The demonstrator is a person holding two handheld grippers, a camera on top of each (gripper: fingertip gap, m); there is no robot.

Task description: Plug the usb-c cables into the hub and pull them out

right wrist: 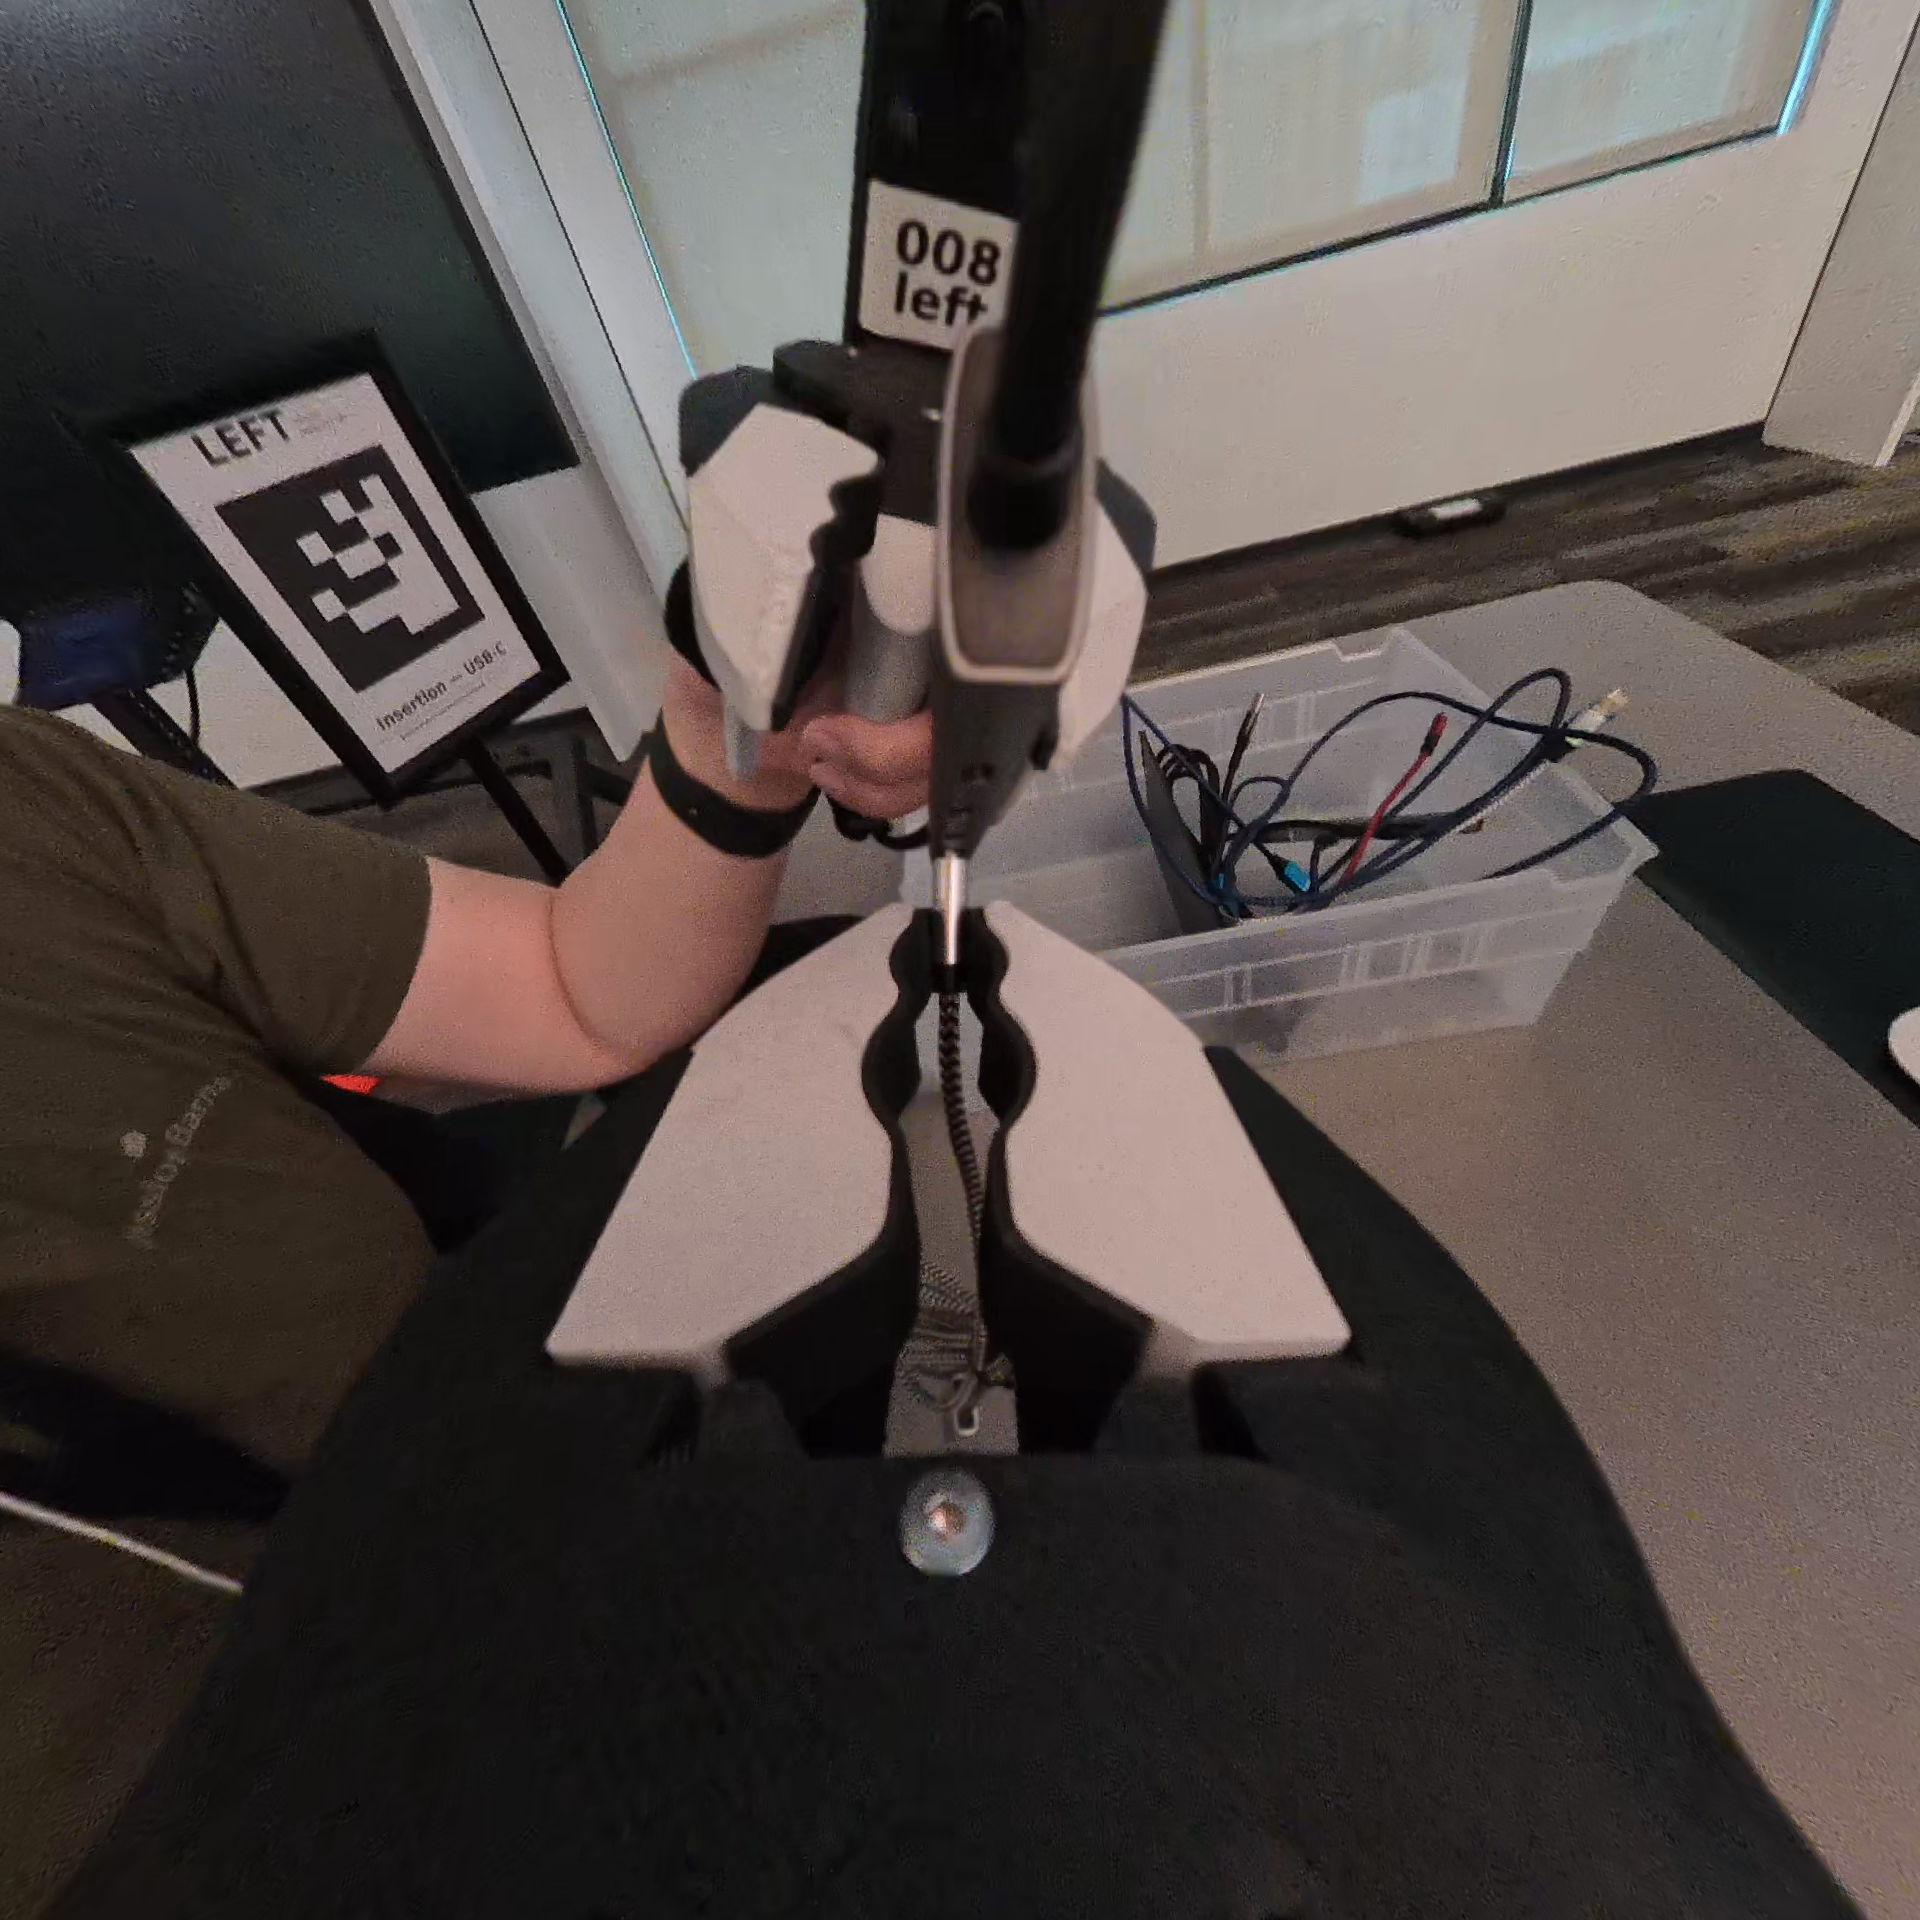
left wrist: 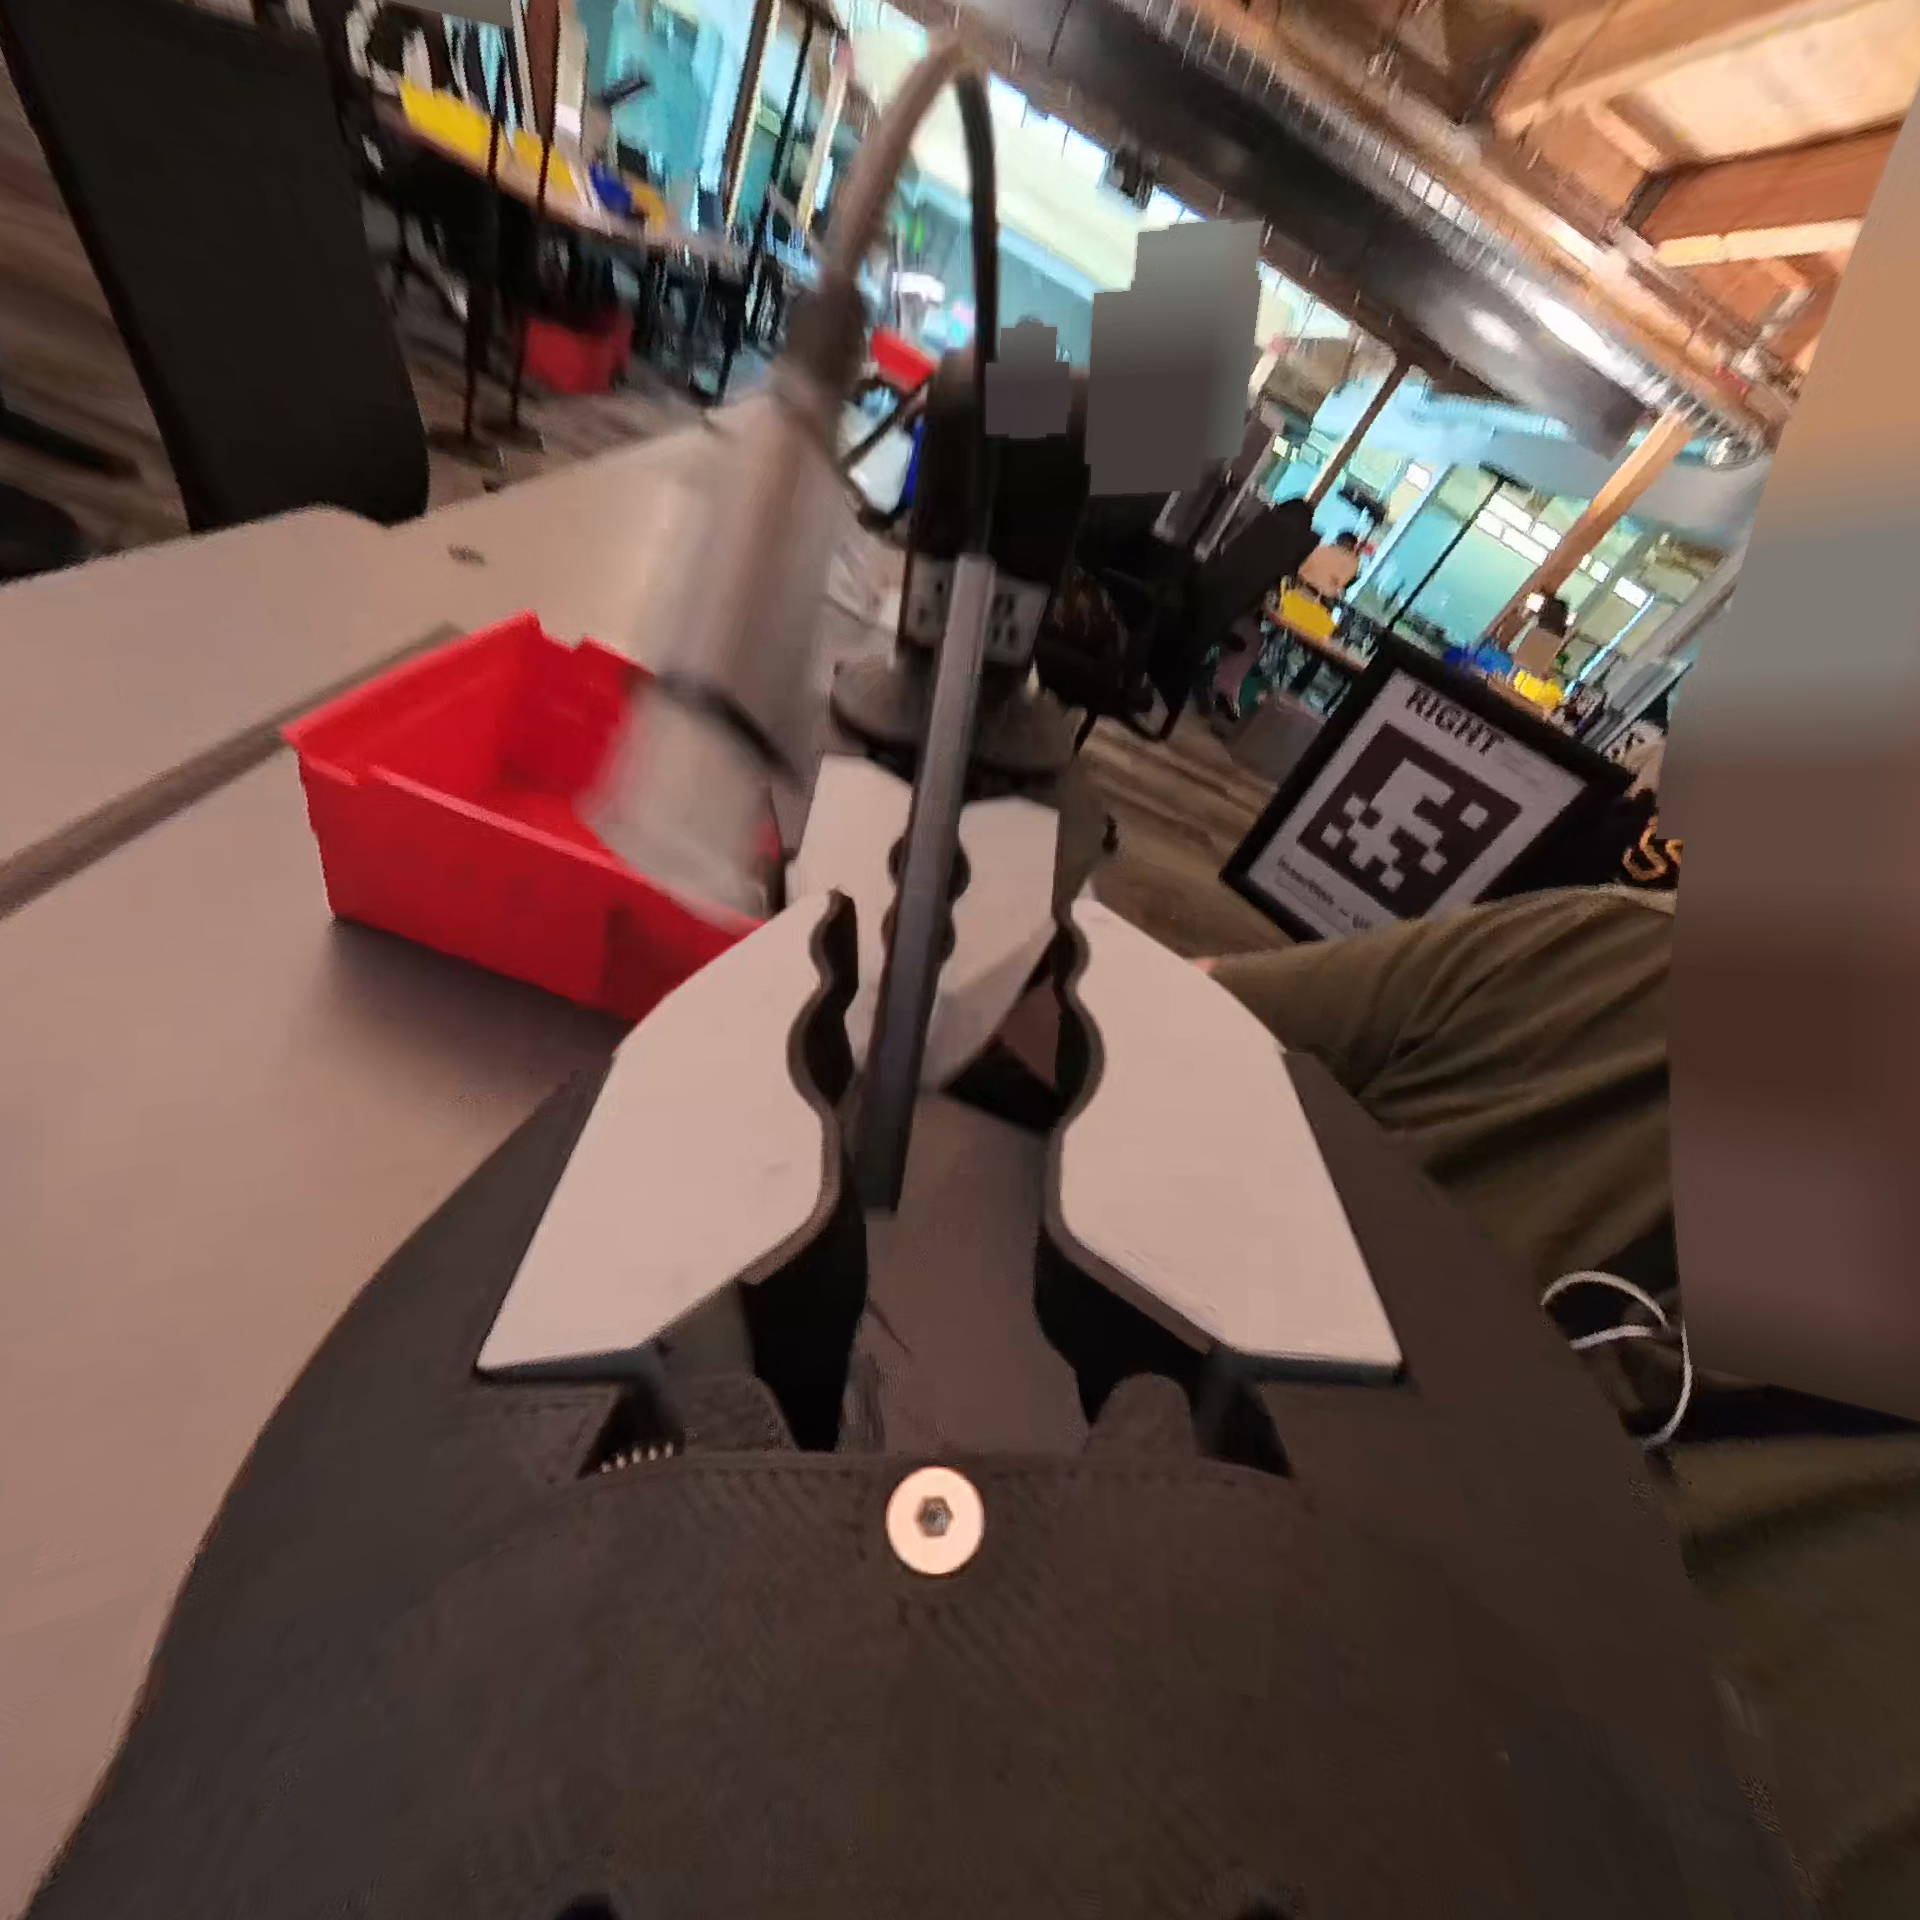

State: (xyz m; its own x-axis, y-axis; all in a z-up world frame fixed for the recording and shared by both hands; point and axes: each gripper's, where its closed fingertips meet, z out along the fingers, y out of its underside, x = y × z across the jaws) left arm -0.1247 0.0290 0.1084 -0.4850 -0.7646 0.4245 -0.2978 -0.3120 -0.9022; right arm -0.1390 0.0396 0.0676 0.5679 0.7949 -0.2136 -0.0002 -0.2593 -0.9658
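Clamped in the right tool [right wrist: 948, 971], low centre frame, a limp braided cable [right wrist: 961, 1127] by its rigid plug; the left tool [right wrist: 925, 582] pinches the slim, light hub [right wrist: 1003, 634].

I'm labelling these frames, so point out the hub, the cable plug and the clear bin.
hub [right wrist: 1006, 582], right wrist view, on its grey end face.
cable plug [right wrist: 948, 894], right wrist view, on its silver shell, at the right gripper's tips.
clear bin [right wrist: 1382, 971], right wrist view, on its near wall.

Both wrist views face each other closely, sharing the raised hub [left wrist: 920, 904].
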